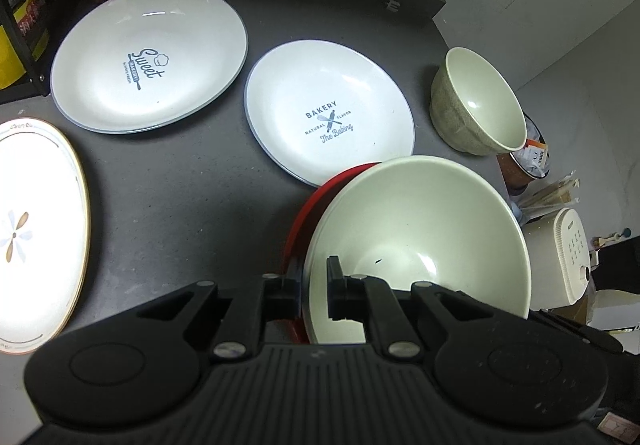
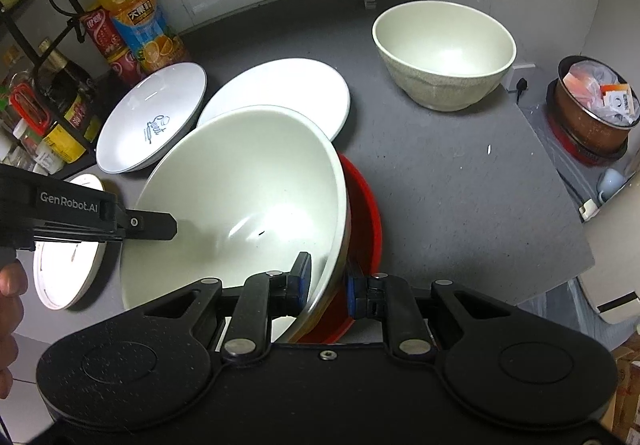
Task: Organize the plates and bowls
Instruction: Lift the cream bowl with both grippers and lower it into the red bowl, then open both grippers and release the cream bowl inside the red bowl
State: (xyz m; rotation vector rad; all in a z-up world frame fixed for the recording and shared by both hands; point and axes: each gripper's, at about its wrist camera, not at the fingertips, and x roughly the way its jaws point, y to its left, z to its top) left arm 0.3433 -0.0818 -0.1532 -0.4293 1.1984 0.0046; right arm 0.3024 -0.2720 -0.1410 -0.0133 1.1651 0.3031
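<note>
A large pale green bowl (image 1: 420, 229) (image 2: 248, 197) is tilted over a red dish (image 1: 304, 213) (image 2: 364, 221) on the dark counter. My left gripper (image 1: 314, 289) is shut on the bowl's near rim; in the right wrist view its finger (image 2: 148, 223) reaches into the bowl from the left. My right gripper (image 2: 330, 287) is shut on the opposite rim, one blue pad inside and one outside. A smaller green bowl (image 1: 478, 101) (image 2: 444, 57) stands upright at the back right. A "Sweet" plate (image 1: 148, 57) (image 2: 152, 121), a "Bakery" plate (image 1: 328, 113) (image 2: 280, 89) and a gold-rimmed flower plate (image 1: 36, 229) (image 2: 68, 257) lie flat.
A juice bottle (image 2: 128, 9), red cans (image 2: 106, 33) and a rack of jars (image 2: 36, 101) crowd the back left. Past the counter's right edge sit a copper pot of rubbish (image 2: 592, 109) and a white cooker (image 1: 560, 257). A hand (image 2: 10, 281) holds the left gripper.
</note>
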